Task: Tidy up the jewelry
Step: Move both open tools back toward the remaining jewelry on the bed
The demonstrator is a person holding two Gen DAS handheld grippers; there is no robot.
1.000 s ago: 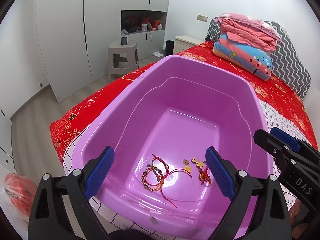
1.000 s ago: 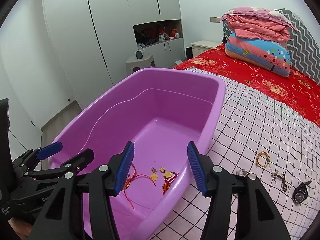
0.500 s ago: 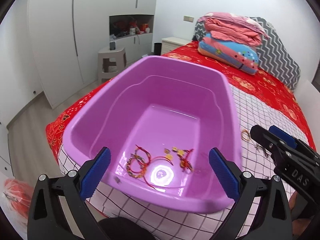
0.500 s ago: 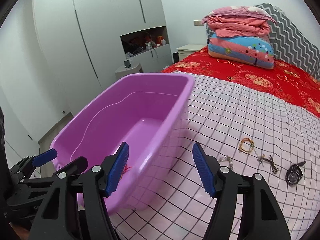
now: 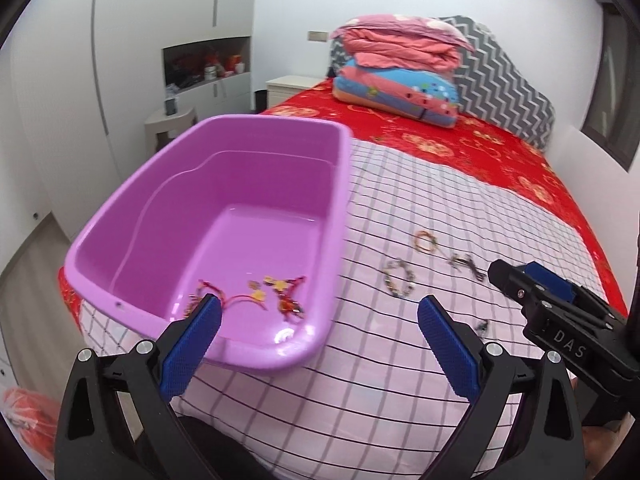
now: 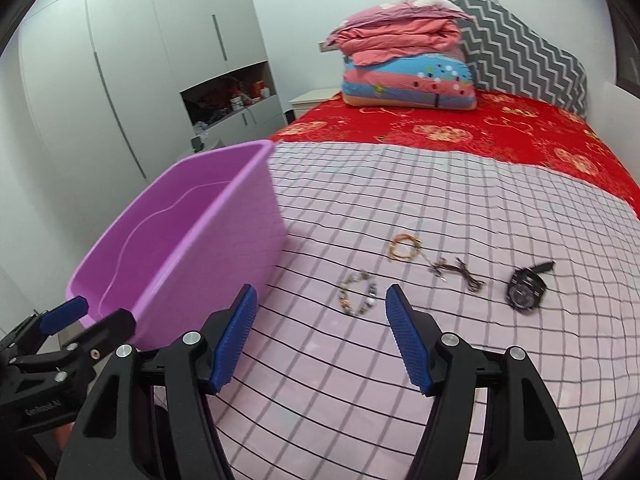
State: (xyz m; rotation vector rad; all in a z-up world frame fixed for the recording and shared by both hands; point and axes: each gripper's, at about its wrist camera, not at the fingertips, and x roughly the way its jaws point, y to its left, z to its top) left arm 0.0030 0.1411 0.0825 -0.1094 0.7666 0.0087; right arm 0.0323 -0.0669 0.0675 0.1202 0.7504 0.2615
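Beaded bracelet (image 6: 357,295): flat on the checked sheet, just ahead of the right tongs (image 6: 320,336), near the tub's right wall.
Other loose pieces: gold bracelet (image 6: 405,247), dark cord necklace (image 6: 456,270), black watch (image 6: 526,292), in a row further right on the sheet.
Sorted pieces: red cord bracelets and small gold charms (image 5: 276,294) on the floor of the purple tub (image 5: 340,184).
Right tongs: spread wide, empty, aimed at the beaded bracelet.
Left tongs (image 5: 316,340): spread wide, empty, over the tub's near right corner.
Step in hand, judged: pick up the beaded bracelet for transfer to the tub.
Technique: lower square to the sheet; straddle one side of the loop; pinch beads only, no fabric; lift clear of the tub rim before release.
Risk: soft bedding gives under pressure; beads may slip.
Surface: bed, pink checked sheet (image 6: 360,380) over red floral cover (image 6: 460,128).
Room: folded quilts (image 6: 404,64) by the headboard, white wardrobes (image 6: 140,60).
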